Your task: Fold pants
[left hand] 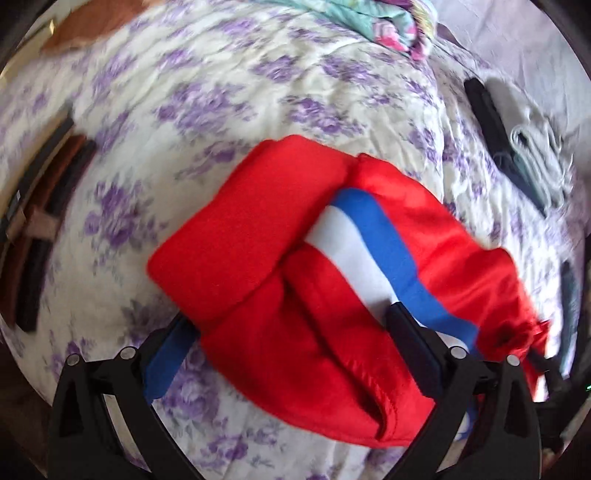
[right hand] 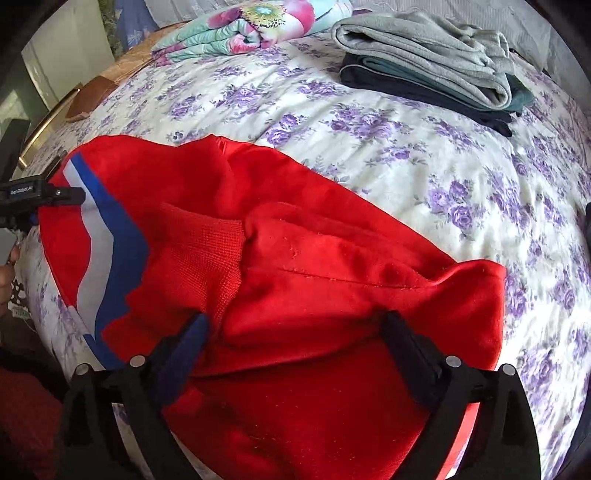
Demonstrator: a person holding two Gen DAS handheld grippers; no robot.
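Red pants [left hand: 280, 229] with a blue and white side stripe [left hand: 373, 236] lie partly folded on the flowered bed cover [left hand: 229, 81]. My left gripper [left hand: 291, 317] points down over them with its jaws spread wide. The thick red fold sits between the fingers, and the cloth hides the left fingertip. In the right wrist view the pants [right hand: 295, 258] fill the foreground and my right gripper [right hand: 297, 317] stands wide open above the red cloth, its pads clear of it. The left gripper [right hand: 40, 195] shows there at the far left, at the striped edge.
A stack of folded grey, green and dark clothes [right hand: 424, 62] lies at the back right of the bed. A folded bright flowered blanket [right hand: 251, 29] lies at the back. A person's hand [right hand: 5, 266] shows at the left edge. Brown furniture [left hand: 33, 236] stands beside the bed.
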